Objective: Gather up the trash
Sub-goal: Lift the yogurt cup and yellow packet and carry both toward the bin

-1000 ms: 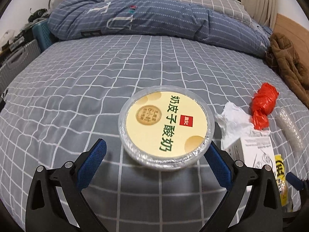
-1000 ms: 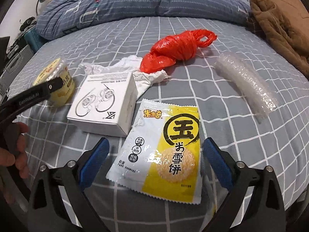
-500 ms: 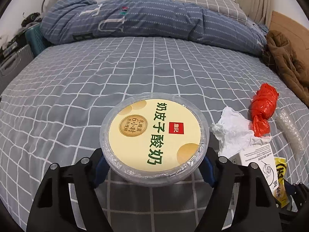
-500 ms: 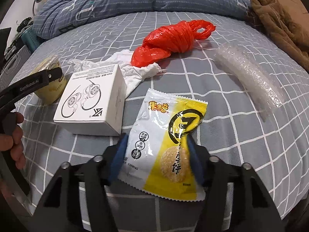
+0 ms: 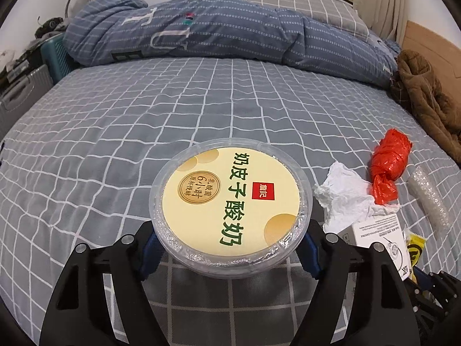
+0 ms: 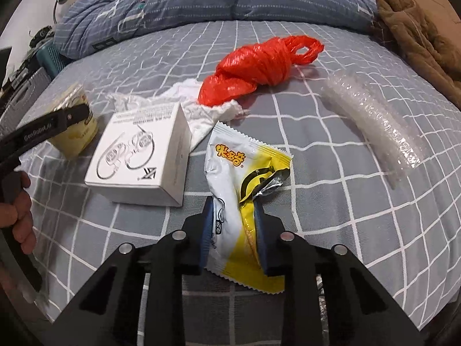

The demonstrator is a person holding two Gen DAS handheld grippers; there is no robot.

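The left gripper (image 5: 230, 248) clamps the round yogurt tub (image 5: 230, 206) at wide opening, while the right gripper (image 6: 234, 225), jaws closing, pinches the crumpled snack wrapper (image 6: 242, 190) on the bed (image 6: 331, 201).

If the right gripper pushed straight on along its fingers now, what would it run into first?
The right gripper, its jaws closing on the crumpled snack wrapper, would probably press that into the bedsheet. The red bag lies farther along; depth is unclear.

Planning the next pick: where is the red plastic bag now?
In the right wrist view, the red plastic bag lies upper centre on the bed, overlapping the crumpled tissue, left of the bubble wrap roll.
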